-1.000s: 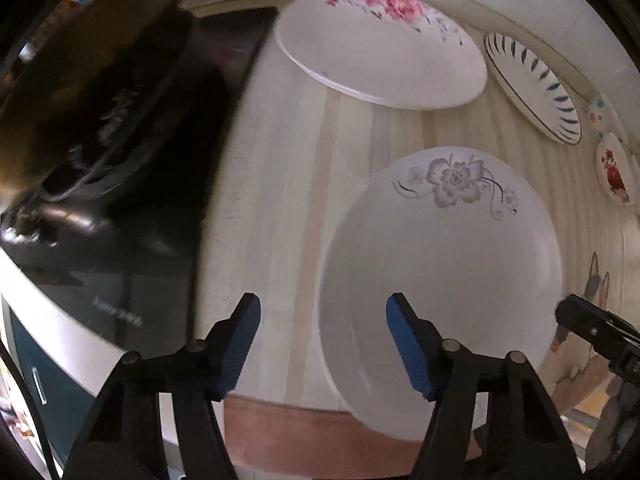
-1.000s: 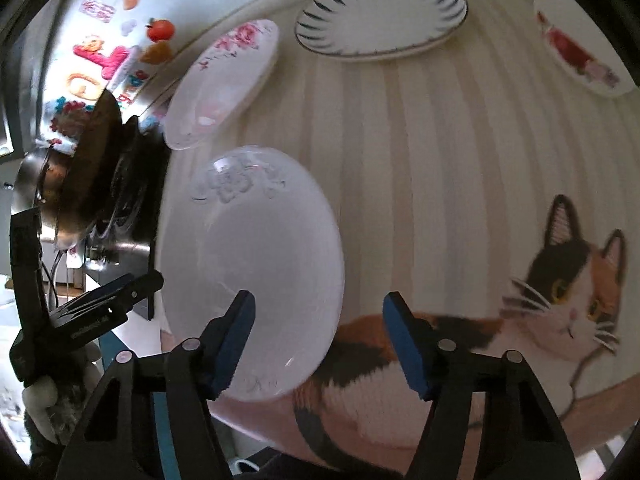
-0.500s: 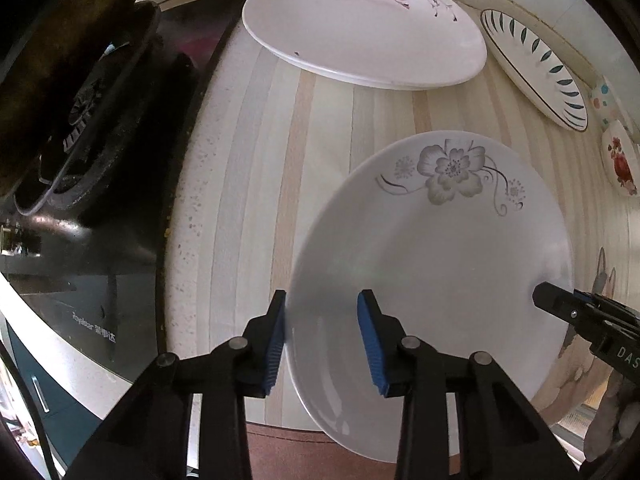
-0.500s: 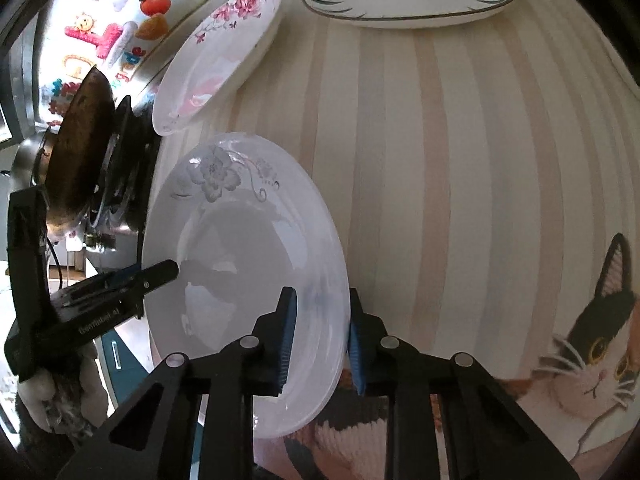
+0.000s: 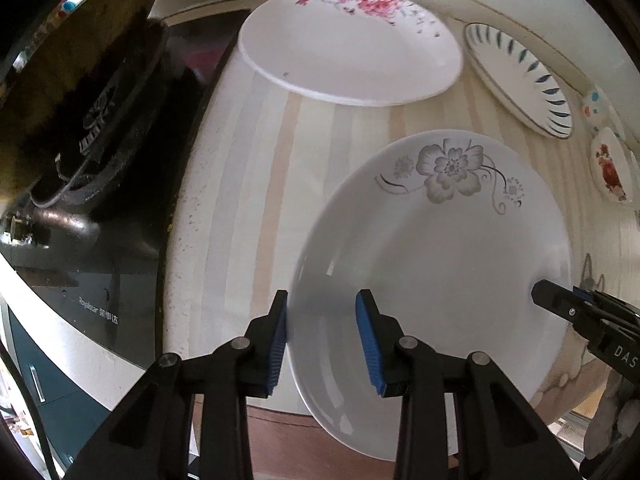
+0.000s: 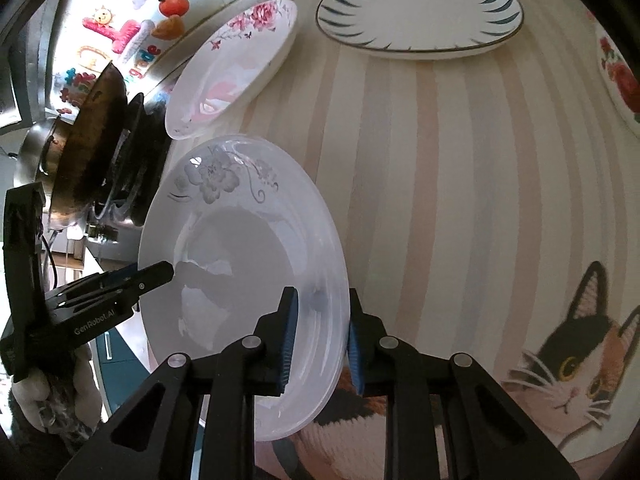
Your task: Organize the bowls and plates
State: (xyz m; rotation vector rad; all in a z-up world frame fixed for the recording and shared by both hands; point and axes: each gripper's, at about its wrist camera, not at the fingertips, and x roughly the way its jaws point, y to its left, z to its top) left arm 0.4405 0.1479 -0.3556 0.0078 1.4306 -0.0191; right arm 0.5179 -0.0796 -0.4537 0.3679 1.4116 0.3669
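Note:
A white plate with a grey flower [image 5: 440, 240] is held between both grippers, raised off the counter. My left gripper [image 5: 322, 336] is shut on its left rim; it shows from the side in the right wrist view [image 6: 156, 274]. My right gripper [image 6: 320, 340] is shut on the opposite rim of the same plate [image 6: 240, 240]; it shows in the left wrist view [image 5: 560, 304]. A pink-flower plate [image 5: 348, 44] lies behind. A plate with dark leaf marks [image 5: 520, 80] lies to its right.
A black gas stove [image 5: 100, 168] with a dark wok [image 5: 72, 52] stands at the left. Two small floral dishes [image 5: 610, 164] sit at the far right. The counter has a striped mat with a cat picture [image 6: 568, 364].
Both grippers closed from wide open onto opposite rims of the grey-flower plate. The plate has since lifted and tilted off the counter.

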